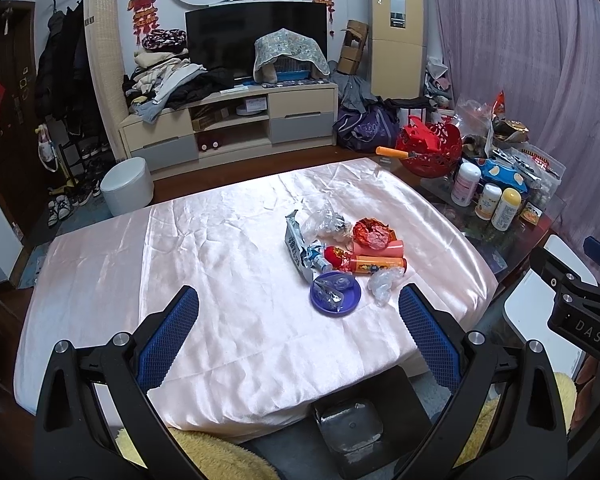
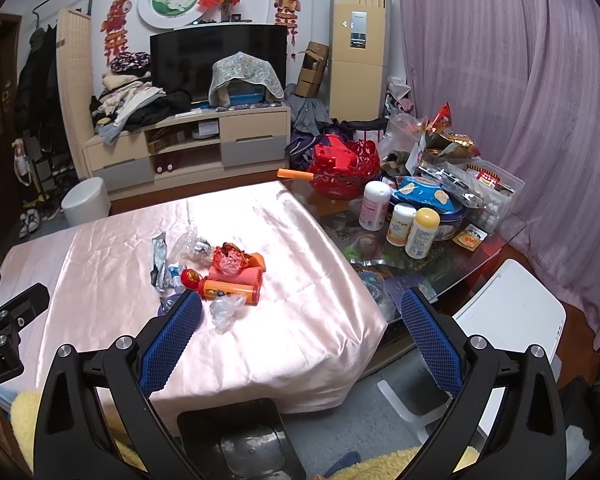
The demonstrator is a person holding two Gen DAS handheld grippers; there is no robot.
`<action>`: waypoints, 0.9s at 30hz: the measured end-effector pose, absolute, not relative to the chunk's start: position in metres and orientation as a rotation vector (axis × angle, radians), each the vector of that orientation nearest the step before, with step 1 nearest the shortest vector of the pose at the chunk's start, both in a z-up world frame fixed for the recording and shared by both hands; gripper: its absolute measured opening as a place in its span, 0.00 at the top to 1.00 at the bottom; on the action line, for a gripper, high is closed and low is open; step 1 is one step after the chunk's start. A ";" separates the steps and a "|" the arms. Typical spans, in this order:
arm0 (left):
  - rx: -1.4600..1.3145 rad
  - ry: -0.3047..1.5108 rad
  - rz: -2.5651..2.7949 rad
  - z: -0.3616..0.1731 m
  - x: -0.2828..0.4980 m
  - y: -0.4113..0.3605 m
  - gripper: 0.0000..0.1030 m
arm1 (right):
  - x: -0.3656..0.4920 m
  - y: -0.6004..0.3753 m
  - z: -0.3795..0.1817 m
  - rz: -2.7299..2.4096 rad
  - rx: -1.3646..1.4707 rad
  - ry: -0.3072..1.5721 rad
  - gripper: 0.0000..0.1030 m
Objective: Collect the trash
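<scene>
A heap of trash lies right of centre on the pink satin cloth (image 1: 220, 264). It holds a silver-blue wrapper (image 1: 296, 245), a crumpled red wrapper (image 1: 373, 234), an orange tube (image 1: 376, 264) and a clear plastic wad (image 1: 384, 283). A blue plate (image 1: 350, 300) with clear wrappers on it sits at the heap's near side. My left gripper (image 1: 299, 295) hovers open and empty just short of the plate. In the right wrist view my right gripper (image 2: 302, 297) is open and empty over the cloth's right corner, with the orange tube (image 2: 230, 290) to its left.
A black lidded bin (image 1: 360, 420) stands on the floor under the table's near edge. A white round bin (image 1: 127, 184) sits by the TV cabinet. On the right, a glass table (image 2: 496, 240) carries bottles, snack packs and a red basket (image 2: 346, 168). A white stool (image 2: 512, 312) stands beside it.
</scene>
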State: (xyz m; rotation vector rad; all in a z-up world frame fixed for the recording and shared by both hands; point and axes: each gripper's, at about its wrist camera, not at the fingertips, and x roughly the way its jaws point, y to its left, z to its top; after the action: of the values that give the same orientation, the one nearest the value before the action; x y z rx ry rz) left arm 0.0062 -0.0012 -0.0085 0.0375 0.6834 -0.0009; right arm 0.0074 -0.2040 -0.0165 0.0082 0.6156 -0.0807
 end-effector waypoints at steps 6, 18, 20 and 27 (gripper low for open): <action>0.036 0.683 -0.002 -0.008 0.006 -0.001 0.08 | 0.007 -0.204 -0.016 -0.080 0.008 0.617 0.03; 0.036 0.683 -0.001 -0.008 0.006 -0.001 0.08 | 0.007 -0.205 -0.015 -0.079 0.009 0.614 0.03; 0.036 0.684 -0.002 -0.008 0.006 -0.001 0.08 | 0.006 -0.206 -0.015 -0.079 0.009 0.614 0.03; 0.037 0.681 -0.003 -0.007 0.005 -0.002 0.08 | 0.009 -0.203 -0.014 -0.078 0.011 0.612 0.03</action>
State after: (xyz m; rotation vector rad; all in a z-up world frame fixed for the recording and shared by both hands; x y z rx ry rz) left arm 0.0049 -0.0023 -0.0069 0.0366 0.6813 -0.0031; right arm 0.0086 -0.2029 -0.0142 0.0115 0.6120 -0.0783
